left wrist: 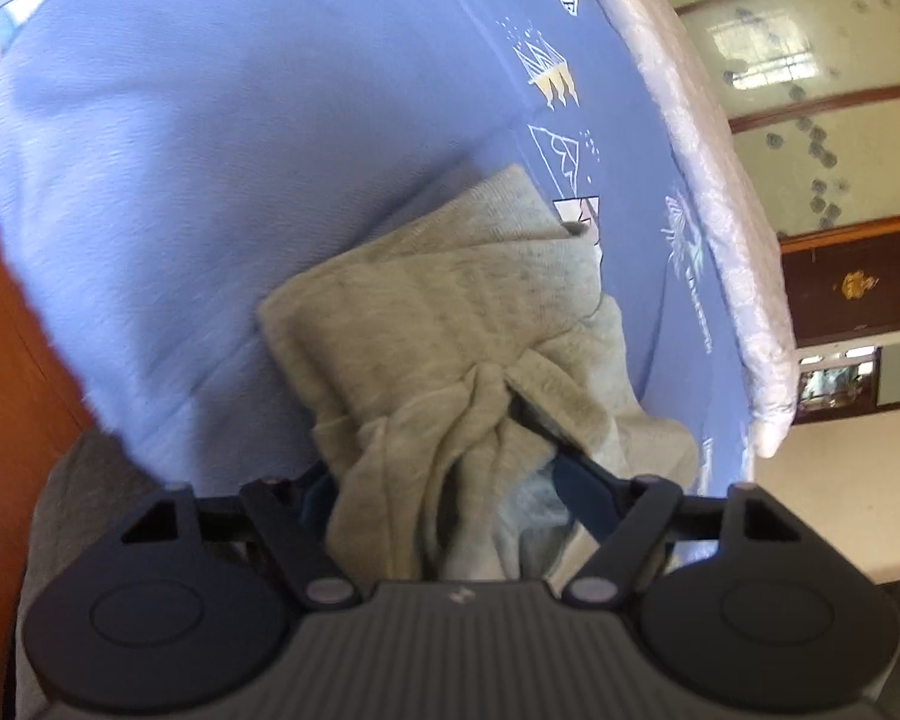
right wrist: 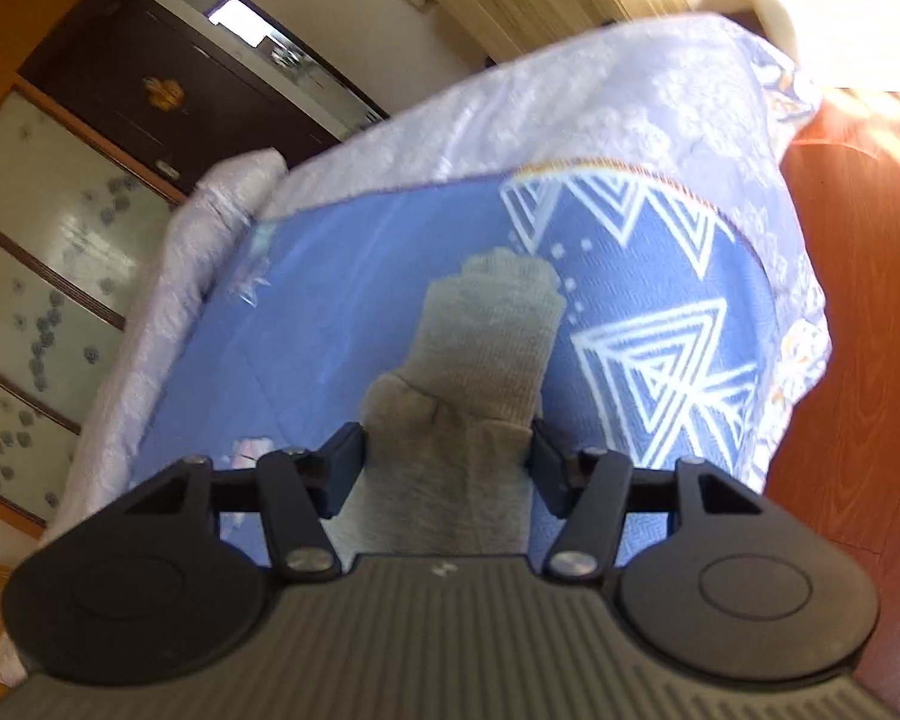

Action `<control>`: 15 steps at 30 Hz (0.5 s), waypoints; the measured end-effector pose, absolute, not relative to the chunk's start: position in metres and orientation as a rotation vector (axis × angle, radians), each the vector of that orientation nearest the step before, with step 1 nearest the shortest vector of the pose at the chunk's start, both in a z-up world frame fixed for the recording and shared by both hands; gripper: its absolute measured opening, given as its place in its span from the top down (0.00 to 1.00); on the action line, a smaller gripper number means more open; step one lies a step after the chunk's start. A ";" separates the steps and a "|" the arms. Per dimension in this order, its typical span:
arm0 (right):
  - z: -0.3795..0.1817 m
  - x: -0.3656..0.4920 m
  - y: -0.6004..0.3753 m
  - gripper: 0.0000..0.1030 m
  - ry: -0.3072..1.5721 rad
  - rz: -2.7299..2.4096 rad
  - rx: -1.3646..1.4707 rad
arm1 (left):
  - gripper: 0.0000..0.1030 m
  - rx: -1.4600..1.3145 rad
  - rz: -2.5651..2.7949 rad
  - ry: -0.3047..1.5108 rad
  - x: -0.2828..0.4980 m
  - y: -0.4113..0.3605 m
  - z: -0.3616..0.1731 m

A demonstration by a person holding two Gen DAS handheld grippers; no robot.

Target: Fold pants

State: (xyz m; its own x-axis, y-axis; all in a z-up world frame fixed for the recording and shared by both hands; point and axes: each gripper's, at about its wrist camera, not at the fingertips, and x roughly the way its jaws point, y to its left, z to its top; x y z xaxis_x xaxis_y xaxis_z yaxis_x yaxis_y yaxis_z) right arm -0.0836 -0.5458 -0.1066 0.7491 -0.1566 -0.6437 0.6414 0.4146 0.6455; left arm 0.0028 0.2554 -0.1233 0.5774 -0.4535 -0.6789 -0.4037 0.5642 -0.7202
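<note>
While both tongs hang over the bed, the scene reads so:
Left gripper point(left wrist: 444, 468): fingers clamped on bunched grey cloth
Right gripper point(right wrist: 448, 456): fingers close on either side of a cloth band, gripping it
Grey pants point(left wrist: 426, 312): partly folded, lying on the blue patterned bedspread point(left wrist: 210, 180)
Floor point(right wrist: 858, 300): reddish wood beside the bed

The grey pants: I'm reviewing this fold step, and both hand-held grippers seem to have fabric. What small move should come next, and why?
Probably lower both together to the blue bedspread. The left hand-held gripper pinches bunched grey pants; the right hand-held gripper holds a narrower part, so laying them flat should come before releasing.
</note>
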 end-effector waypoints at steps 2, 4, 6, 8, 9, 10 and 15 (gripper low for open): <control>-0.111 -0.084 -0.547 0.40 0.522 -0.537 1.047 | 0.28 -1.003 -0.022 1.017 0.007 0.254 -0.122; -0.106 -0.079 -0.549 0.62 0.538 -0.521 1.039 | 0.57 -0.969 0.012 1.058 0.010 0.256 -0.114; -0.101 -0.071 -0.552 0.85 0.545 -0.448 1.097 | 0.86 -0.990 -0.052 1.039 0.017 0.260 -0.100; -0.088 -0.061 -0.556 0.85 0.503 -0.435 1.107 | 0.86 -1.014 -0.089 0.982 0.030 0.262 -0.075; -0.081 -0.054 -0.558 0.85 0.480 -0.419 1.116 | 0.86 -0.988 -0.107 0.950 0.040 0.259 -0.059; -0.074 -0.045 -0.561 0.85 0.457 -0.398 1.133 | 0.87 -0.957 -0.122 0.923 0.050 0.256 -0.044; -0.016 -0.006 -0.569 0.85 0.314 -0.292 1.166 | 0.87 -0.894 -0.214 0.744 0.094 0.250 0.037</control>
State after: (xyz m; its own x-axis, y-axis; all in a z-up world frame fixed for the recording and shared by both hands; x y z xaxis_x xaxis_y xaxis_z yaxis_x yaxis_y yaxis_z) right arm -0.0058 -0.5687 -0.0157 0.9192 -0.0618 -0.3890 0.3834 0.3659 0.8480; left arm 0.0935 0.2496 0.0370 0.7335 -0.4631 -0.4975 -0.1279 0.6248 -0.7703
